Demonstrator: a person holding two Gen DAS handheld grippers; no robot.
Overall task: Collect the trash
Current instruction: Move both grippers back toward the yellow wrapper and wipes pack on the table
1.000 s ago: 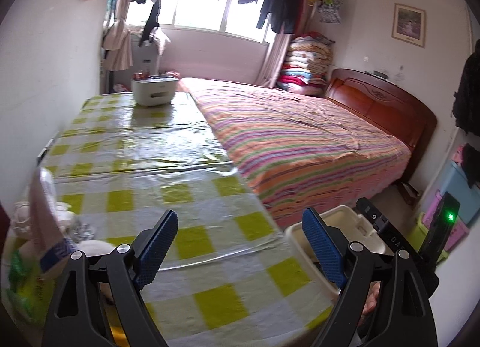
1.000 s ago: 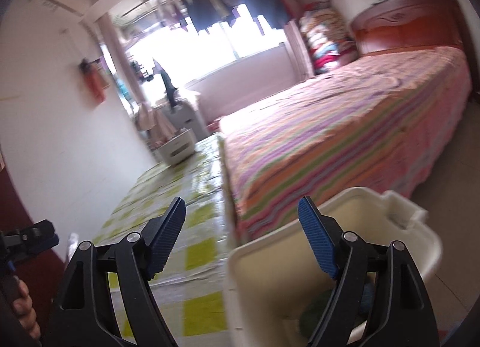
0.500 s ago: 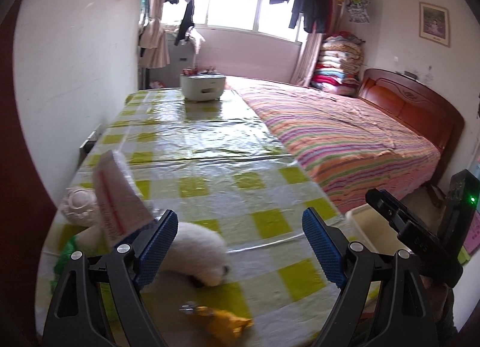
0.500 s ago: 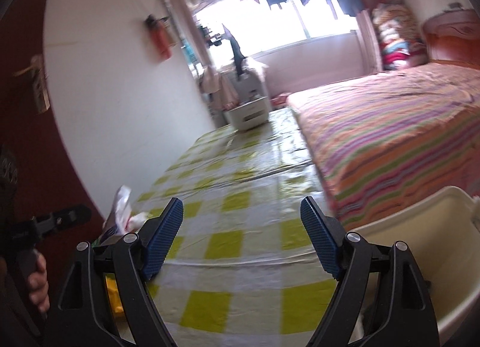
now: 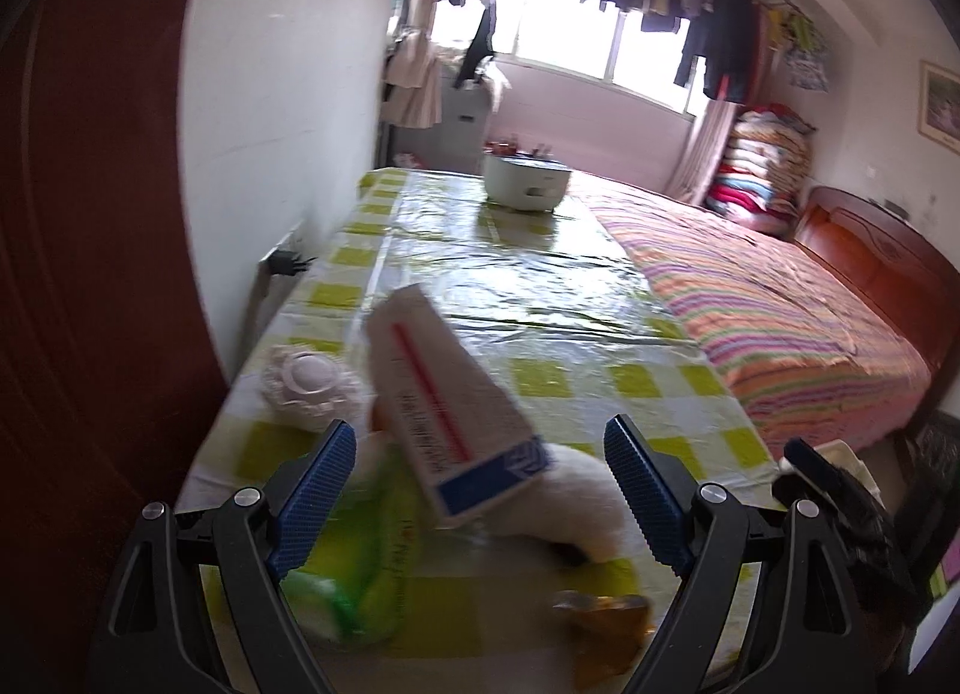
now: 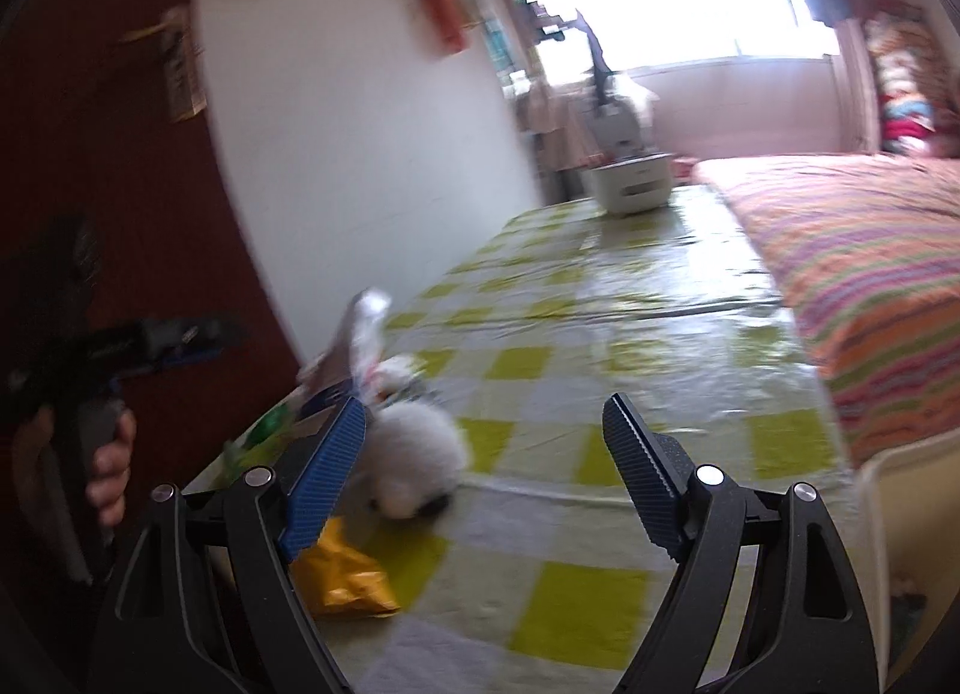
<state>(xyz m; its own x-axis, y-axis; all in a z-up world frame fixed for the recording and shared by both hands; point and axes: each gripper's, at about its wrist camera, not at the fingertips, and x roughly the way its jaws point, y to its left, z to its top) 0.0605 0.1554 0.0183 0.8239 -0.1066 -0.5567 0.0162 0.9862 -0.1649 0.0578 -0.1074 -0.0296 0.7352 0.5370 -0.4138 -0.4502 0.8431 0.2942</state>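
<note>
Blue ribbed pads line both grippers. The left gripper (image 5: 480,490) hangs released with nothing between its jaws, above the near left corner of a table (image 5: 540,286) under a glossy yellow-and-white checked cloth. The right gripper (image 6: 483,478) is empty too, its jaws not clenched but opening.

Trash clusters at that corner: a crinkled yellow wrapper (image 6: 345,580) nearest the near edge, a soft green packet (image 5: 360,586) beside it, a fluffy white wad (image 6: 414,466), and a long white carton (image 5: 450,406) with a red stripe and blue end, tilted up. A round white frilled piece (image 5: 306,379) lies behind.

At the far edge sits a smooth white tub (image 5: 527,183). A striped bedspread (image 5: 780,322) adjoins the right edge.
</note>
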